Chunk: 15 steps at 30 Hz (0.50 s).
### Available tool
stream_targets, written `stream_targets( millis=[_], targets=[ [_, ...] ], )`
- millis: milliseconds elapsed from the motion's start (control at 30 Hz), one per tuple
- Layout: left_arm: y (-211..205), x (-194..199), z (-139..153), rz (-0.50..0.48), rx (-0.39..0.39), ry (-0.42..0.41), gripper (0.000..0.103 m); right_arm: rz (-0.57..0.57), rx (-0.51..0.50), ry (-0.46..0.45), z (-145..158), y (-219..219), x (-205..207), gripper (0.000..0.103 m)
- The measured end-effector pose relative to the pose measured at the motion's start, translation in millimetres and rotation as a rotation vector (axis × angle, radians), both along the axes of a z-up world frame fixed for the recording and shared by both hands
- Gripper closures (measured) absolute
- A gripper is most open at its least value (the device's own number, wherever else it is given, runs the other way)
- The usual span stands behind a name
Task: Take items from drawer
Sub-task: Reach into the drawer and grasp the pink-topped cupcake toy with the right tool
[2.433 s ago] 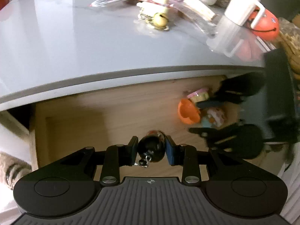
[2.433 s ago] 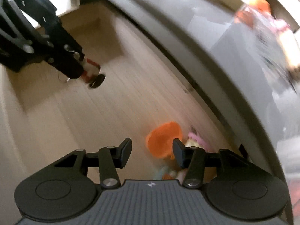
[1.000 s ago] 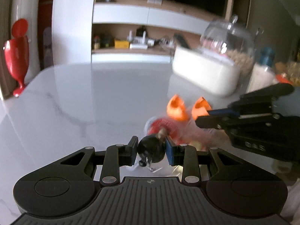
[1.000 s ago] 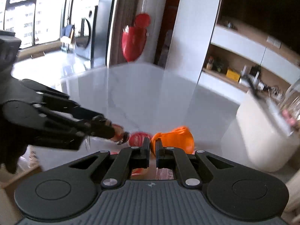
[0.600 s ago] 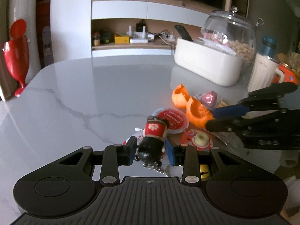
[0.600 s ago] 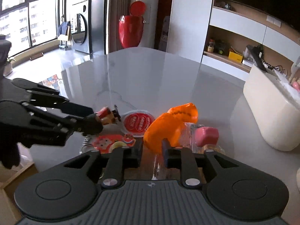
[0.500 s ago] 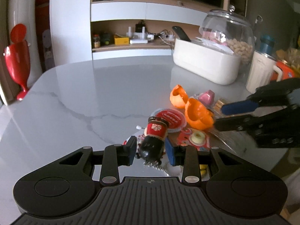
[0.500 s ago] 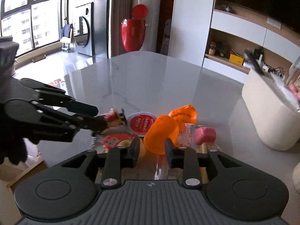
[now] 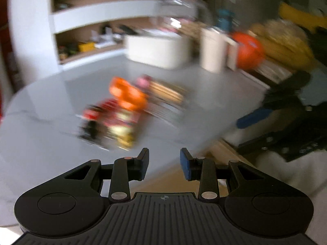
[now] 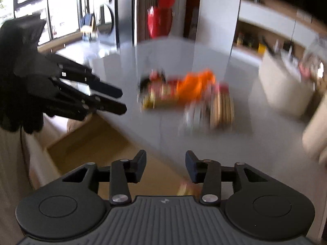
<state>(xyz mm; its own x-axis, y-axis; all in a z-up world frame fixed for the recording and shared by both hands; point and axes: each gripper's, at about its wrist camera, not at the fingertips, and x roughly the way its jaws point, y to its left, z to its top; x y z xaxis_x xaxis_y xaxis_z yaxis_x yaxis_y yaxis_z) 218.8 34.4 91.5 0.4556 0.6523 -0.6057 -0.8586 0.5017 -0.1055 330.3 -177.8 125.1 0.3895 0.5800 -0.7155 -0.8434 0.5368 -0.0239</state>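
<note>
Hovering empty with a gap between its pads, the left gripper [image 9: 164, 164] is facing blurred toys [image 9: 120, 110] at eleven o'clock on the table [image 9: 204, 106], the right gripper [image 10: 165, 166] is opening over the drawer [image 10: 98, 140], no writing readable.

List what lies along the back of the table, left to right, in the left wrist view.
White container → pale jug with a teal cap → orange ball → blurred yellow heap.
</note>
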Motion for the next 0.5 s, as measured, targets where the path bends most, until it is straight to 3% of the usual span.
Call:
stream_targets(
  millis=[200,333,500],
  targets=[
    [-11,47,-35,-0.111,-0.06,0.098,0.065,-0.006,-0.202,0.102,-71,-14,-3,0.059],
    [-6,51,-56,-0.075,-0.106,0.093,0.065,0.029,-0.368,0.011,-109,6,4,0.059],
    [-1,34,-77,-0.023,-0.178,0.04,0.067,0.026,-0.409,-0.054,-126,29,14,0.058]
  ],
)
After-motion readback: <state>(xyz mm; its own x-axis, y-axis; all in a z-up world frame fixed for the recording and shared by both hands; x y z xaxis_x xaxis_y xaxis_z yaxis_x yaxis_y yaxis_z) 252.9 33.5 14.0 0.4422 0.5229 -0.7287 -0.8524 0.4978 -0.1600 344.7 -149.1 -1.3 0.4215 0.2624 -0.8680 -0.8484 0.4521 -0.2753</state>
